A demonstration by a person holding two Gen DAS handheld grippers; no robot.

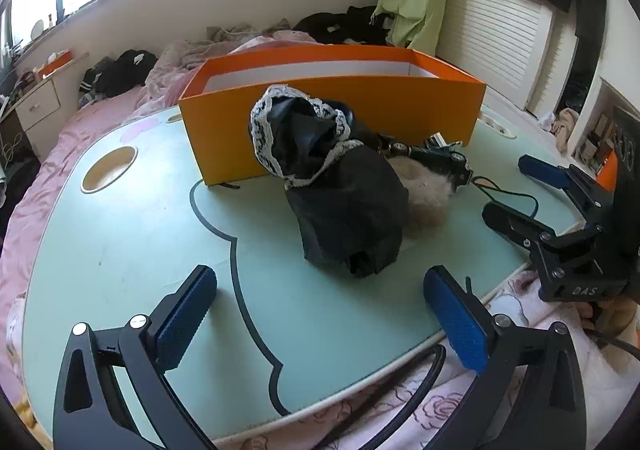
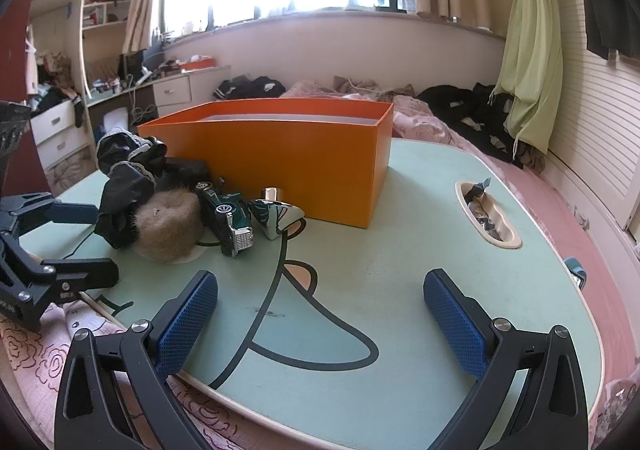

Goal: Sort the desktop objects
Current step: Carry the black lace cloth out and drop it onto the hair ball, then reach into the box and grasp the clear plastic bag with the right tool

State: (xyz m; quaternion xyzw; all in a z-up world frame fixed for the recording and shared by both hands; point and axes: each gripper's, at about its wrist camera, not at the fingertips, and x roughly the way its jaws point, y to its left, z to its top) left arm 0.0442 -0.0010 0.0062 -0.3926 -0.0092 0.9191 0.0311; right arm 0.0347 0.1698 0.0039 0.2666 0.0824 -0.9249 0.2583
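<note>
An open orange box [image 1: 332, 118] stands on the pale green lap table [image 1: 132, 242]; it also shows in the right wrist view [image 2: 288, 166]. In front of it lie a black lace-trimmed cloth [image 1: 340, 194] [image 2: 128, 186], a tan furry pad [image 1: 424, 190] [image 2: 168, 226], a dark green toy car [image 2: 228, 218] [image 1: 440, 158] and a small patterned shiny object [image 2: 276, 218]. My left gripper [image 1: 320, 310] is open and empty, just short of the cloth. My right gripper [image 2: 320, 322] is open and empty over bare table; it shows at the right in the left wrist view [image 1: 516, 190].
The table rests on a bed with pink bedding [image 1: 60, 142]. A round cup hole [image 1: 110, 169] is at the table's left, and an oval slot [image 2: 488, 216] with small bits at its right. A black cable [image 1: 400, 390] runs along the near edge. Clothes lie behind.
</note>
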